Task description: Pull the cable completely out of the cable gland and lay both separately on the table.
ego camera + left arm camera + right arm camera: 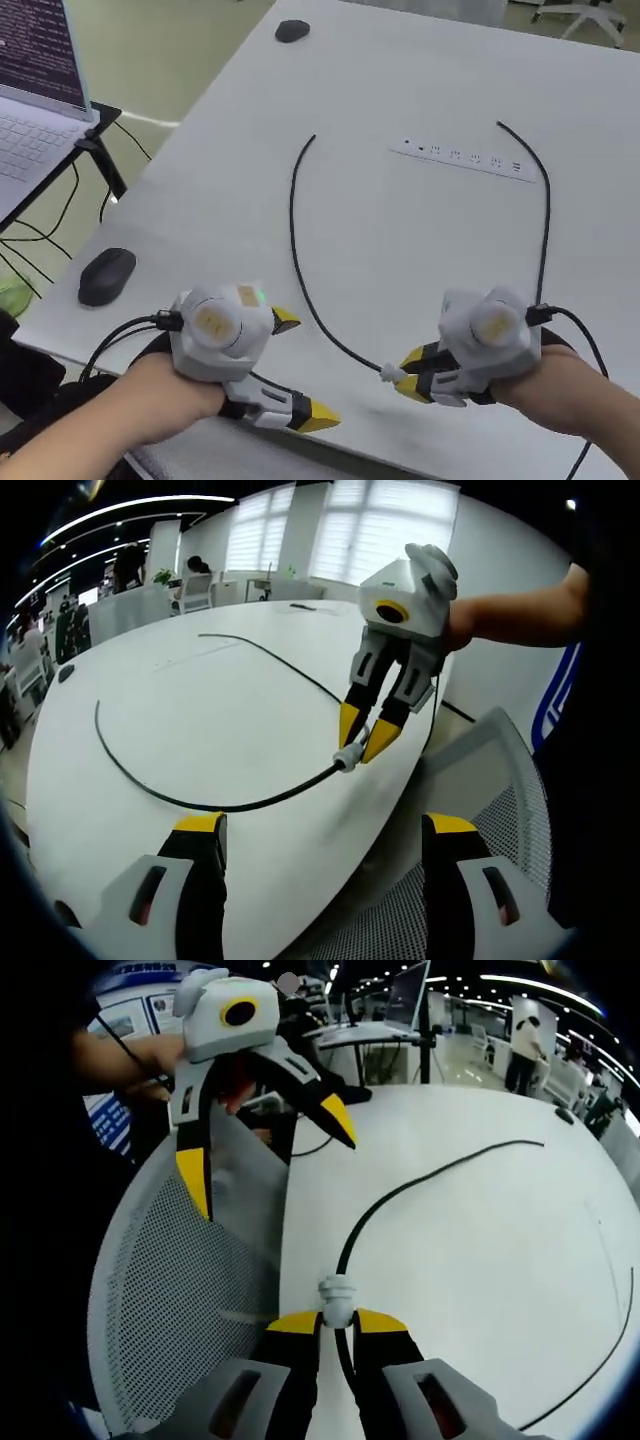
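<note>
Head view, lower right: right claw [408, 374] clenched on the white cable gland [392, 373], at the near edge of the white bench [400, 80]. The black cable [293, 230] is still threaded through the gland. It runs from there up the middle of the frame in a long curve, lying flat on the bench.

Right gripper view: gland [338, 1295] sits between the yellow tips at bottom centre, cable [420, 1182] leading off to the upper right.

Lower left of the head view: left claw [303, 370] released, jaws spread wide, grasping nothing, apart from the gland.

Left gripper view: right claw [365, 736] at centre right, pinching the gland [348, 758].

Also on the bench: dark mouse [106, 276] at left, power strip [465, 160] at upper right.
</note>
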Demonstrator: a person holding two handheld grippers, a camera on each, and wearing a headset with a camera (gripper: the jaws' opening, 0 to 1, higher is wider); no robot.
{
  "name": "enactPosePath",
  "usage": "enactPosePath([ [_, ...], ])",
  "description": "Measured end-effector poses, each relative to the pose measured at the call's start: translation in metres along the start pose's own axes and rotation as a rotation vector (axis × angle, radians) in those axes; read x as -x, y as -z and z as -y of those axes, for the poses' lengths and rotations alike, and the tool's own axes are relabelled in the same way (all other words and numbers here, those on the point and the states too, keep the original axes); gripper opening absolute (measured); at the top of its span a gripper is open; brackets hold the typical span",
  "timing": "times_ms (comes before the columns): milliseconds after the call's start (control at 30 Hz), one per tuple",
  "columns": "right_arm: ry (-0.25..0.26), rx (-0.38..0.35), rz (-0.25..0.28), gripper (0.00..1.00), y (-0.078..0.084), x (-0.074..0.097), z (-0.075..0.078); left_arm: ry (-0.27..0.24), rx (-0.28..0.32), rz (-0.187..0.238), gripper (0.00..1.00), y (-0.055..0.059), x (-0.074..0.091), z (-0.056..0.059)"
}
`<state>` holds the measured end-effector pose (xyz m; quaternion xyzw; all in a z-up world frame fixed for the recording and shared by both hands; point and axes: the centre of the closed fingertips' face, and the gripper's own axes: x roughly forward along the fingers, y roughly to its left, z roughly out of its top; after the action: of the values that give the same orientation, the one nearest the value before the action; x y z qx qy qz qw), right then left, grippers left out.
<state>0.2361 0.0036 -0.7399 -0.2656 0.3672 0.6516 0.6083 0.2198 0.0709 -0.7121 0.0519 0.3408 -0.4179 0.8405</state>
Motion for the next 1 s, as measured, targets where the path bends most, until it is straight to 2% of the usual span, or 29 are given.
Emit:
enactPosePath([
  [167,-0.019,0.014,0.025,0.06,-0.019,0.009,-0.006,0.019,-0.005,0.021,0.79,-0.011,-0.003,0.006],
  [333,-0.033,0.025,0.043,0.06,-0.033,0.018,-0.009,0.05,-0.053,0.045,0.74,-0.029,-0.004,0.01],
  [433,-0.052,0.054,0.046,0.06,-0.038,0.02,-0.015,0.061,-0.07,0.061,0.71,-0.035,-0.006,0.01],
  [800,-0.079,0.109,0.034,0.06,-0.045,0.025,-0.022,0.1,-0.032,0.095,0.64,-0.039,-0.013,0.014],
  [1000,-0.084,0.136,0.04,0.06,-0.046,0.03,-0.025,0.145,-0.009,0.119,0.51,-0.043,-0.014,0.02],
])
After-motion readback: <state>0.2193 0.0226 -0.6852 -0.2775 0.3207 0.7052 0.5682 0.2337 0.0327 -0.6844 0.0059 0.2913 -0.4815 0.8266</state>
